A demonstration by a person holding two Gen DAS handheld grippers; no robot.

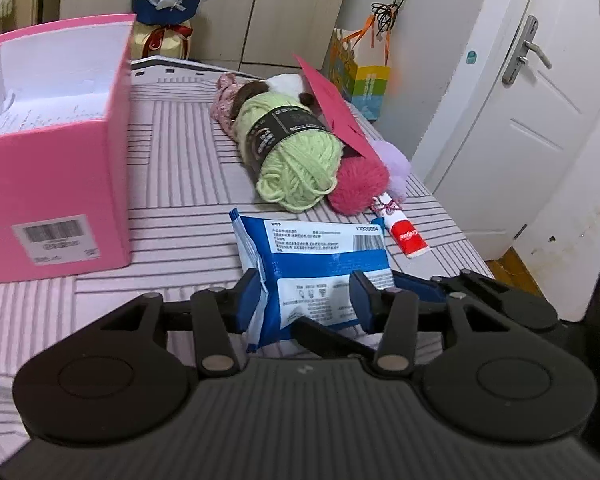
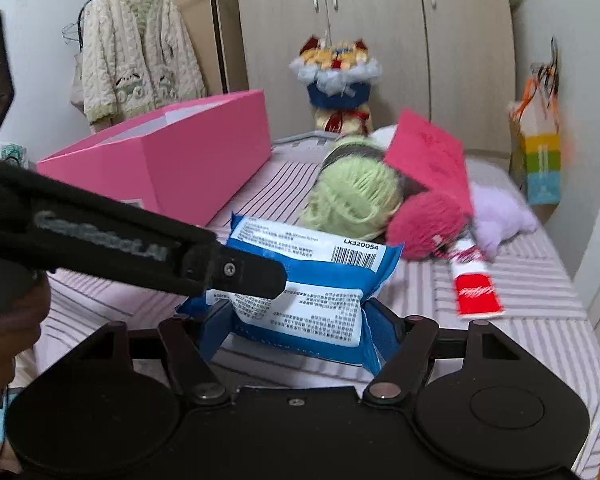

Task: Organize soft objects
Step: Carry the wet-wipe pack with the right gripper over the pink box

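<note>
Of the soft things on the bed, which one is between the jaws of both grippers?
The blue and white packet. Both gripper jaws close on it, while the green yarn ball, the pink pompom and the lilac plush lie farther back, untouched.

Beige wardrobe doors (image 2: 372, 40) fill the back wall; a white door (image 1: 512, 112) with a metal handle (image 1: 526, 50) stands right; a quilted robe (image 2: 136, 48) hangs left.

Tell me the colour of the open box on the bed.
Pink outside, white inside: the box shows best in the left wrist view.
</note>
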